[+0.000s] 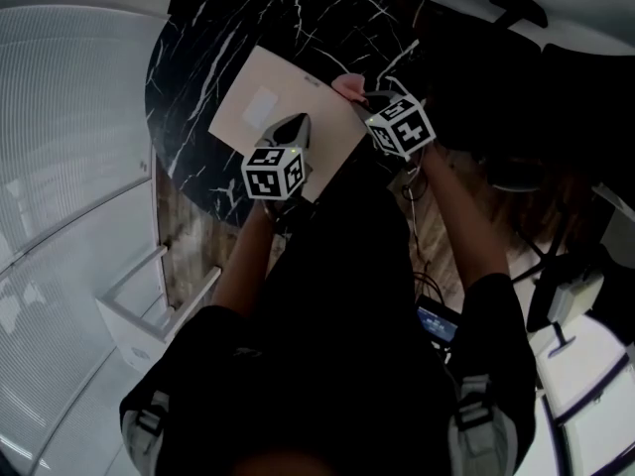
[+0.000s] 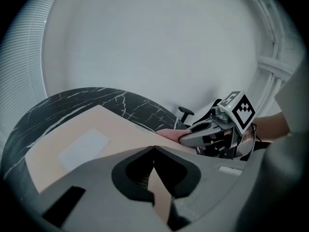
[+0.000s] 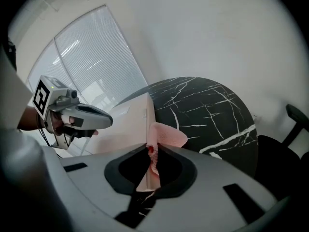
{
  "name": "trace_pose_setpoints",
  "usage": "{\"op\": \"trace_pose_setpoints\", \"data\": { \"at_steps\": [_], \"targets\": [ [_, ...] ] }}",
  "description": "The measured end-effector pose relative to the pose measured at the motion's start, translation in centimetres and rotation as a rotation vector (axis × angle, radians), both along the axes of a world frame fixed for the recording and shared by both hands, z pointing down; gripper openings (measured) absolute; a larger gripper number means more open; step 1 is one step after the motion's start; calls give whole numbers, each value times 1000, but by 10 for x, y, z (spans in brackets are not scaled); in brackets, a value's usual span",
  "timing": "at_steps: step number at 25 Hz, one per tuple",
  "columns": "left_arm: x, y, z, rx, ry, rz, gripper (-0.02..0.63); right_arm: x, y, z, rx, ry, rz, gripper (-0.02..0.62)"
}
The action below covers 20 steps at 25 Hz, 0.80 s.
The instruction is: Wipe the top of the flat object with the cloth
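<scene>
L gripper (image 2: pixel 154 148) nearest: jaws together, tips down on flat object (image 1: pixel 260 102), just inside its near edge. R gripper (image 3: pixel 151 151) pinches pink cloth (image 3: pixel 166 135) at the object's right edge. Object lies flat by near edge of black marble table (image 1: pixel 218 28).

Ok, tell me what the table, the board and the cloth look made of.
The table: black stone or a stone-look top, smooth, with white veins. The board: pale beige, matte, thin with straight edges; cardboard or coated wood, can't tell which. The cloth: pink, soft fabric; it folds and puckers where pinched.
</scene>
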<state>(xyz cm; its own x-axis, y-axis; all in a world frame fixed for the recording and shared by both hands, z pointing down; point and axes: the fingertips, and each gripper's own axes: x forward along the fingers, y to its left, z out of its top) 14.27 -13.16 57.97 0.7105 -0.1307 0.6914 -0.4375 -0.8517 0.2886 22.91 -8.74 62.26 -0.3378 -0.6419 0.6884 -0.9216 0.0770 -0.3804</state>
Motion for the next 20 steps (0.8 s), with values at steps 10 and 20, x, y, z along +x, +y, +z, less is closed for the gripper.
{"op": "trace_pose_setpoints", "data": {
  "at_steps": [10,20],
  "targets": [
    [-8,33,1,3,-5,38,-1,-4,41,1,4,14,77,17],
    [-31,61,0,22,-9,30,-1,15,76,-4,25,78,341,17]
  ]
}}
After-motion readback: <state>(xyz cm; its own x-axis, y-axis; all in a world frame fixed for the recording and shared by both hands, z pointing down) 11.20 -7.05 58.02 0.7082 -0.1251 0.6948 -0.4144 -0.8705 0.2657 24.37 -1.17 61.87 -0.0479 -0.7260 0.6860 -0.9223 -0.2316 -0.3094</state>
